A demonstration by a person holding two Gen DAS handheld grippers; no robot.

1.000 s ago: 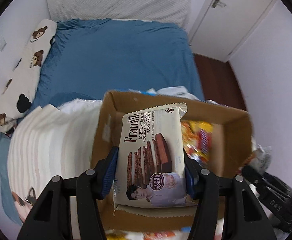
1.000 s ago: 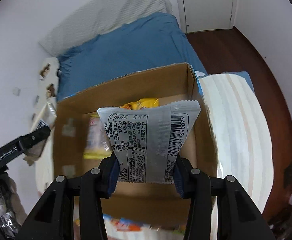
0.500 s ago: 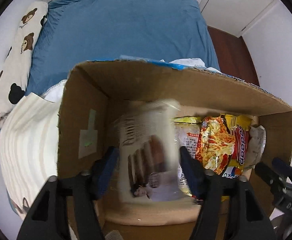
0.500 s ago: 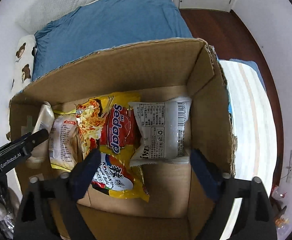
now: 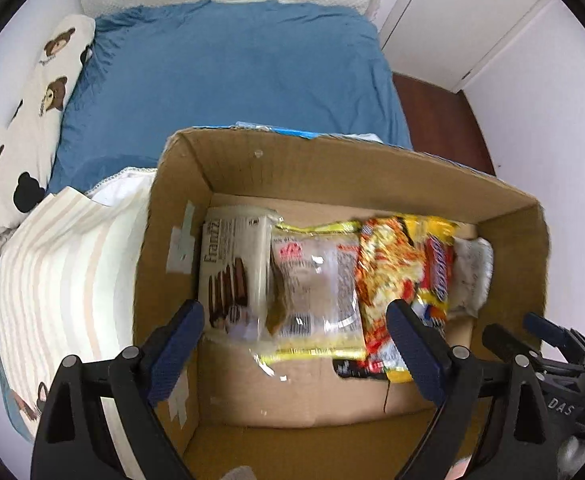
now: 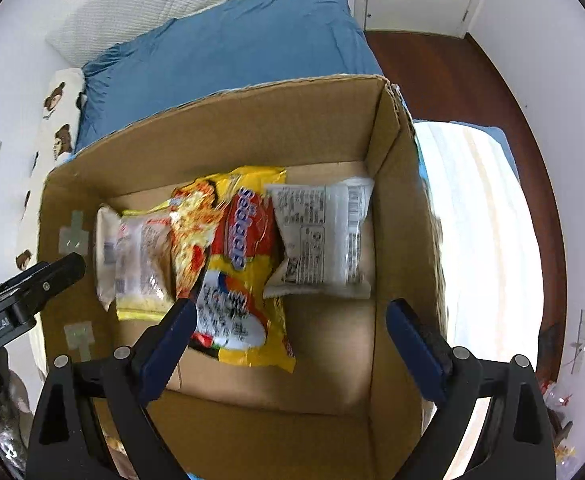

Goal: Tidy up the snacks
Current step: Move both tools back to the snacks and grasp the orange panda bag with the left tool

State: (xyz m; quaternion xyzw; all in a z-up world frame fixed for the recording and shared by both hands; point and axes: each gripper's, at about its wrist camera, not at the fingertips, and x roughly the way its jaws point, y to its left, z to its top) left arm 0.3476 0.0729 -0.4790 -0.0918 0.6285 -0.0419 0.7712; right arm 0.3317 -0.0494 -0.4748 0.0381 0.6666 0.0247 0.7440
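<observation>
Both your jaws are spreading wider with nothing between them: left gripper and right gripper hang over the open brown cardboard box. Four snack packets lie side by side inside, including the white Franzzi cookie packet and the grey barcode-printed packet. More may remain outside; you can't tell.

Blue-sheeted bed, bear-print pillow, white walls, white door, dark wooden floor
</observation>
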